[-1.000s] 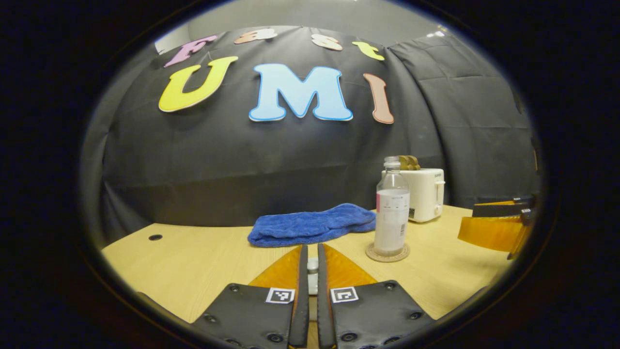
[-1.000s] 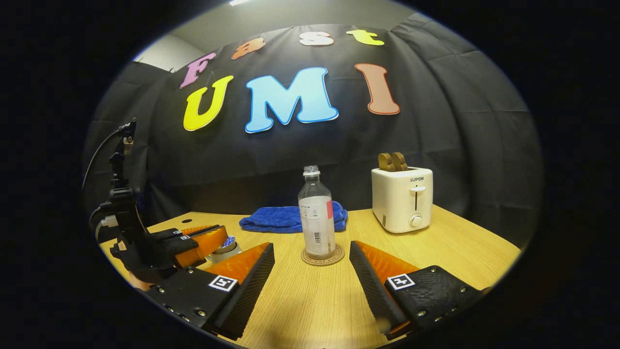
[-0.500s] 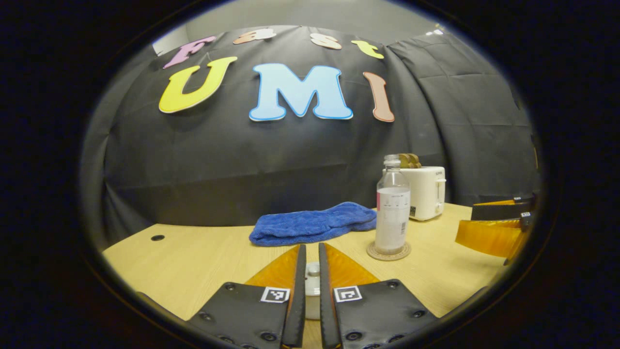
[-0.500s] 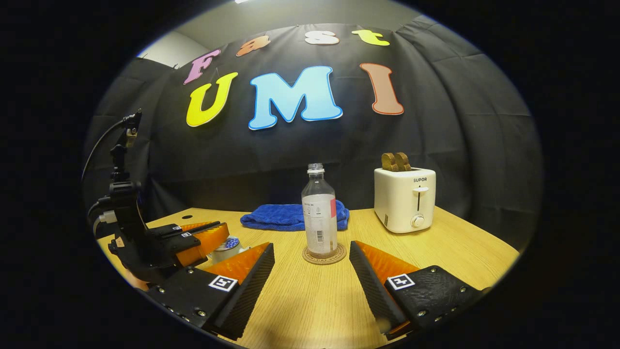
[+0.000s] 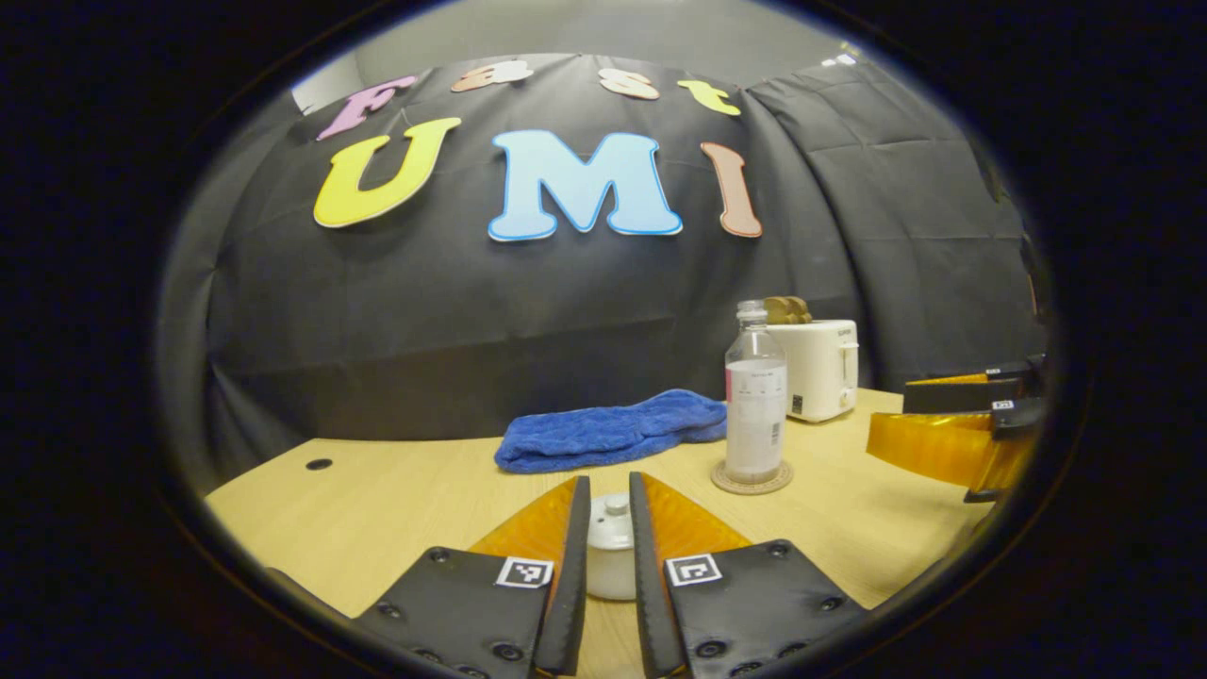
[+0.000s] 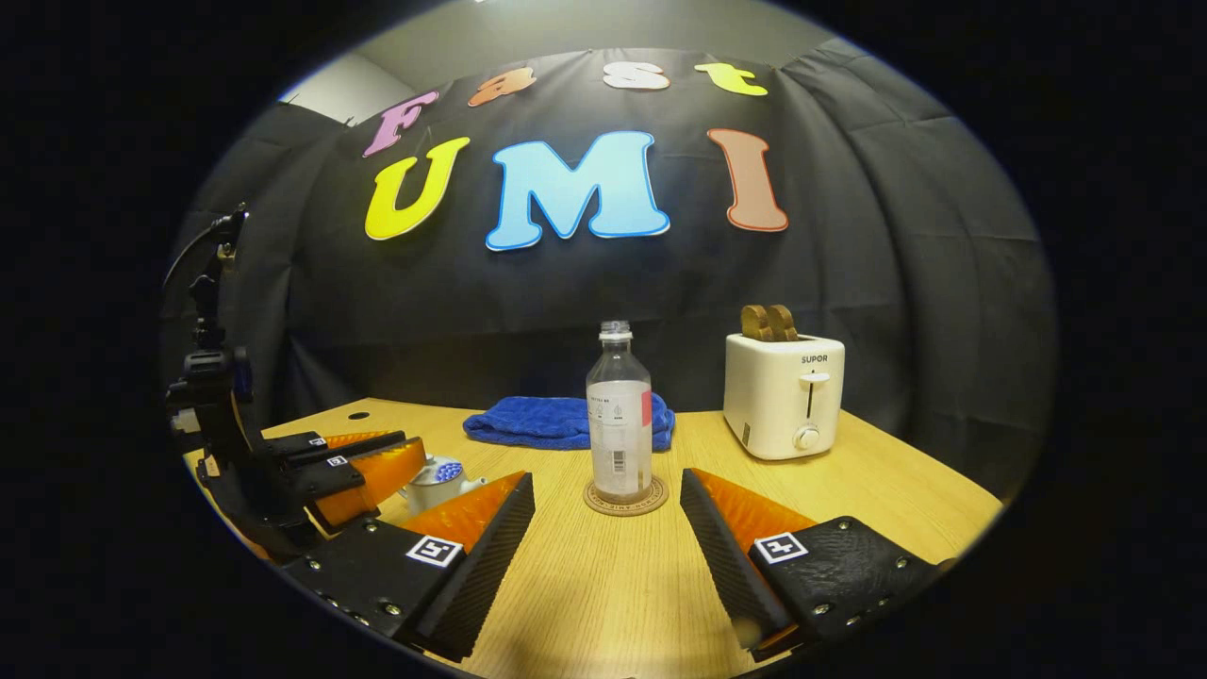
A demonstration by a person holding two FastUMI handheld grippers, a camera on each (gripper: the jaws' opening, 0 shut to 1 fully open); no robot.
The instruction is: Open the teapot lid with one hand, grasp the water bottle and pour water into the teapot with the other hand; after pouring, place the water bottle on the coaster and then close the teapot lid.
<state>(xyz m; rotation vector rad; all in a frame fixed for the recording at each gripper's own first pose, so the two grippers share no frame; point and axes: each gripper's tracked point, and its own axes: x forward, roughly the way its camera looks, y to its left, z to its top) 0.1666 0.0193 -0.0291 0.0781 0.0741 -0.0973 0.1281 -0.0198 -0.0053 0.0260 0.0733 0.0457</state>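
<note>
Left gripper (image 5: 608, 514) fingers narrowly apart, flanking the teapot lid (image 5: 611, 533); contact unclear. Right gripper (image 6: 608, 514) wide open, empty. Beyond it, water bottle (image 6: 619, 415) upright on coaster (image 6: 624, 498); toaster (image 6: 783, 396) farther back.

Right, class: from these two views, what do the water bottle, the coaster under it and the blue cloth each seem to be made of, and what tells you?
Water bottle: likely clear plastic, glossy; the wall shows through its upper part.
Coaster: looks like cork or wood, matte tan and round; too small to settle.
Blue cloth: soft plush fabric, probably microfibre or terry; fuzzy surface, slumped folds.
</note>
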